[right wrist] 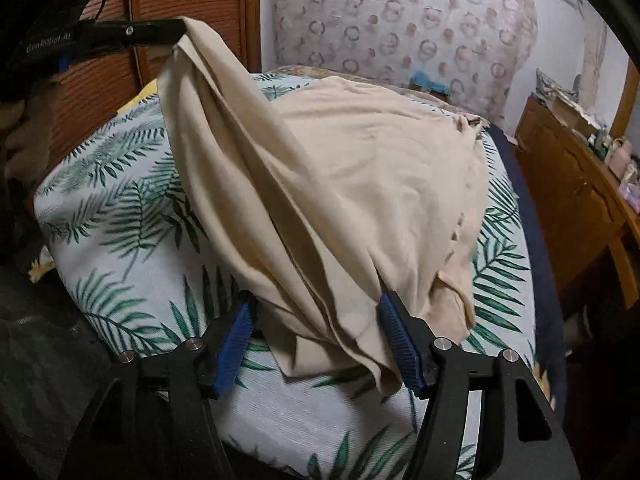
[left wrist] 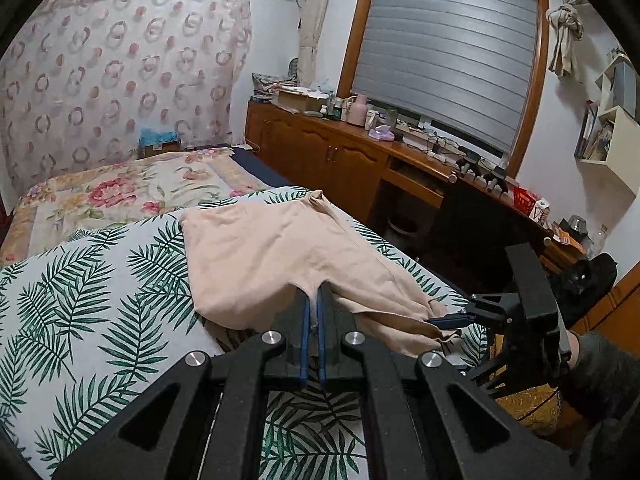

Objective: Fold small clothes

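Note:
A beige garment (left wrist: 280, 248) lies spread on the leaf-print bed cover (left wrist: 100, 280). My left gripper (left wrist: 314, 292) is shut on the garment's near edge, which bunches between its blue pads. In the right wrist view the left gripper (right wrist: 176, 34) holds that corner lifted, so the beige garment (right wrist: 360, 168) hangs in a long diagonal fold down to the cover (right wrist: 120, 200). My right gripper (right wrist: 316, 304) stands open around the lower bunched end of the cloth, its pads wide apart; the cloth drapes against the right finger (right wrist: 400, 340). The right gripper (left wrist: 452, 318) also shows at the garment's right edge.
A wooden cabinet (left wrist: 340, 152) crowded with small items runs along the bed's right side, under a shuttered window (left wrist: 448, 52). A floral quilt (left wrist: 120, 188) covers the far half of the bed. A person's gloved hand (left wrist: 592, 360) holds the right gripper. Brown slatted wood (right wrist: 188, 0) stands behind the bed.

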`<state>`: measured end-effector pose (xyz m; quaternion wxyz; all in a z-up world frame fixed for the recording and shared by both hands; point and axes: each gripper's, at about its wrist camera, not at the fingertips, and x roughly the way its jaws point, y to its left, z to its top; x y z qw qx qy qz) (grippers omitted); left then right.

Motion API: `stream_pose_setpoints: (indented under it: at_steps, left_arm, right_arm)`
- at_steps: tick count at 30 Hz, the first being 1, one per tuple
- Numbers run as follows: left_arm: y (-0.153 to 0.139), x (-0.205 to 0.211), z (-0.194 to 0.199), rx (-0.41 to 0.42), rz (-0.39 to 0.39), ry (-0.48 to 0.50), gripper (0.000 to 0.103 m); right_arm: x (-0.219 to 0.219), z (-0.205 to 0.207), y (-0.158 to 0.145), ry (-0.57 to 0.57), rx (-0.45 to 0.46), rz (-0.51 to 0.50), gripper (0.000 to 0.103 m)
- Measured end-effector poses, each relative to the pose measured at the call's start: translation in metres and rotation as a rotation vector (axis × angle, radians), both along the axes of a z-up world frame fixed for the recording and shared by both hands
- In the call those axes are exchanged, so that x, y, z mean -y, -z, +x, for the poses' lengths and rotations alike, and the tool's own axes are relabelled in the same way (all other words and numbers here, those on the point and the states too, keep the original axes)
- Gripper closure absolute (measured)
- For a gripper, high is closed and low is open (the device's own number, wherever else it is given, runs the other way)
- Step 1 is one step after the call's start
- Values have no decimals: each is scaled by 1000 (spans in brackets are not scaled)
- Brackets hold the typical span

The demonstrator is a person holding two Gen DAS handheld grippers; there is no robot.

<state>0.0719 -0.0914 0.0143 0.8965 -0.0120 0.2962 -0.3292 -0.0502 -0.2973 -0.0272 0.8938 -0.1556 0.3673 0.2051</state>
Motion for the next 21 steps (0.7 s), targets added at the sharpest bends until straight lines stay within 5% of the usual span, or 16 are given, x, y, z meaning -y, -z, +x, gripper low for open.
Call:
stream_pose_setpoints:
  at_steps: [8,13,21]
  left_arm:
    - [1,-1,2,4,16,-20,99]
    - [4,-3,6,-2,18,-29,99]
    - [7,-4,11,-6,33,-46,99]
  right_arm:
    - [3,-2,7,-24,3,-44,38]
    - [12,-1,5,4,22,-44,69]
    - [25,0,-4,-10,39,-23,93]
